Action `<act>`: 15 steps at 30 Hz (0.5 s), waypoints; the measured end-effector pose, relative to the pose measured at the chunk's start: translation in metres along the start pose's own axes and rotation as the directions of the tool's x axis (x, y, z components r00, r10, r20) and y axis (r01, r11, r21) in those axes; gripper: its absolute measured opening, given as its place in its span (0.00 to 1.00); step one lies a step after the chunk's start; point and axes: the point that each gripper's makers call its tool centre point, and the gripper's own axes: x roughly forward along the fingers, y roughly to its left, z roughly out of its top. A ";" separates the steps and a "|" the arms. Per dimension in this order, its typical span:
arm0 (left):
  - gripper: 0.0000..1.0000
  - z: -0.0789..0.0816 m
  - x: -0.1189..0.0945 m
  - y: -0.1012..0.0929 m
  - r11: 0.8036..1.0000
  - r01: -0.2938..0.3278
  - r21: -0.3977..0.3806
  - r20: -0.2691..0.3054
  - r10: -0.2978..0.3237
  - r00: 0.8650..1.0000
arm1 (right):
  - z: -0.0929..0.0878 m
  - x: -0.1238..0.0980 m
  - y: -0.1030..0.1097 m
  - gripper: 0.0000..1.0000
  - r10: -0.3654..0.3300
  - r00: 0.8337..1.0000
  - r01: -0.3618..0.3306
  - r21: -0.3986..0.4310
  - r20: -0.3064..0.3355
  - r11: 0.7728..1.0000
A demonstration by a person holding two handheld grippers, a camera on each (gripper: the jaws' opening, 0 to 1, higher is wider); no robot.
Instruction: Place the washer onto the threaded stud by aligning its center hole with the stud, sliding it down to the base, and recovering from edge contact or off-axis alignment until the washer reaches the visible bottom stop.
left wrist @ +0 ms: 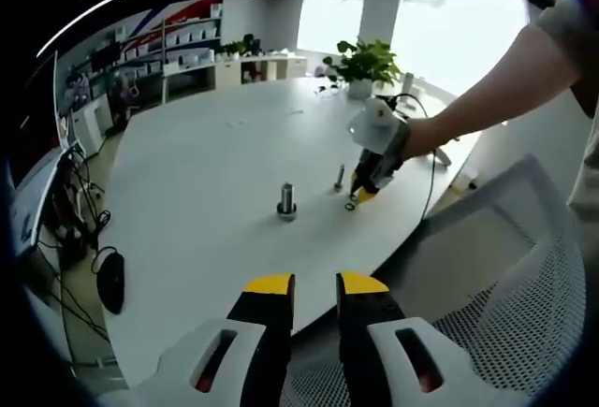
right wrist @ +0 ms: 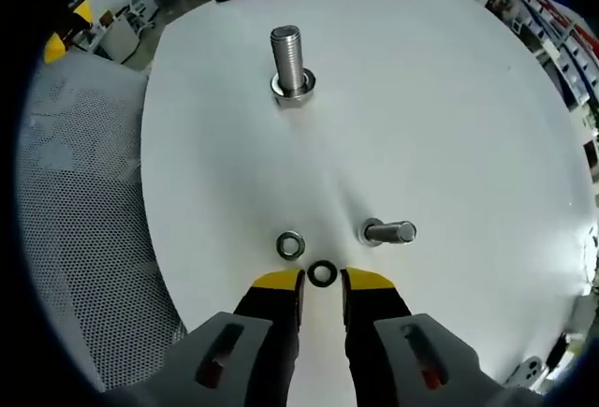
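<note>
A large threaded stud [right wrist: 292,63] stands upright on a hex base on the white table [right wrist: 449,108]; it is also near mid-table as the stud [left wrist: 286,199]. A dark washer [right wrist: 322,273] lies flat on the table between the yellow tips of my right gripper [right wrist: 323,281], whose jaws stand slightly apart on either side of it. A silver ring-shaped piece [right wrist: 290,244] lies just beyond the left tip. In the left gripper view a hand holds the right gripper [left wrist: 367,190] down at the washer [left wrist: 350,205]. My left gripper [left wrist: 316,285] is open, holds nothing and hovers at the table's near edge.
A small bolt [right wrist: 388,232] stands close to the right of the washer, seen too as the bolt [left wrist: 339,177]. A white mesh chair [left wrist: 524,276] sits at the table edge, also seen as the chair [right wrist: 75,192]. A potted plant [left wrist: 363,65] stands at the far side.
</note>
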 end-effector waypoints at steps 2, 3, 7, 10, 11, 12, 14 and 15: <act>0.15 -0.001 0.000 0.000 1.000 0.003 0.001 -0.004 -0.003 1.000 | 0.004 0.001 0.002 0.15 -0.003 1.000 0.003 -0.020 -0.001 1.000; 0.15 -0.001 0.001 -0.001 1.000 0.006 0.003 -0.006 -0.006 1.000 | 0.004 0.001 0.003 0.15 -0.009 1.000 0.009 -0.022 -0.021 1.000; 0.15 -0.001 0.001 -0.002 1.000 0.010 0.007 -0.010 -0.010 1.000 | 0.003 0.002 -0.002 0.15 0.004 0.998 -0.004 0.009 -0.058 1.000; 0.15 -0.002 0.001 -0.002 1.000 0.009 0.008 -0.013 -0.009 1.000 | 0.002 0.002 -0.001 0.15 0.007 0.998 -0.006 0.016 -0.063 1.000; 0.15 -0.002 0.002 -0.001 1.000 0.009 0.007 -0.012 -0.009 1.000 | 0.002 0.001 0.000 0.15 0.005 0.998 -0.004 0.012 -0.065 1.000; 0.15 -0.002 0.002 -0.002 1.000 0.008 0.006 -0.012 -0.008 1.000 | 0.002 0.001 0.000 0.15 0.002 0.998 -0.002 0.004 -0.065 1.000; 0.15 -0.002 0.002 -0.001 1.000 0.007 0.005 -0.012 -0.007 1.000 | 0.001 0.001 -0.001 0.15 0.002 0.998 -0.001 0.007 -0.065 1.000; 0.15 -0.002 0.001 -0.001 1.000 0.006 0.005 -0.011 -0.006 1.000 | 0.001 0.001 -0.001 0.15 0.003 0.998 -0.003 0.012 -0.065 1.000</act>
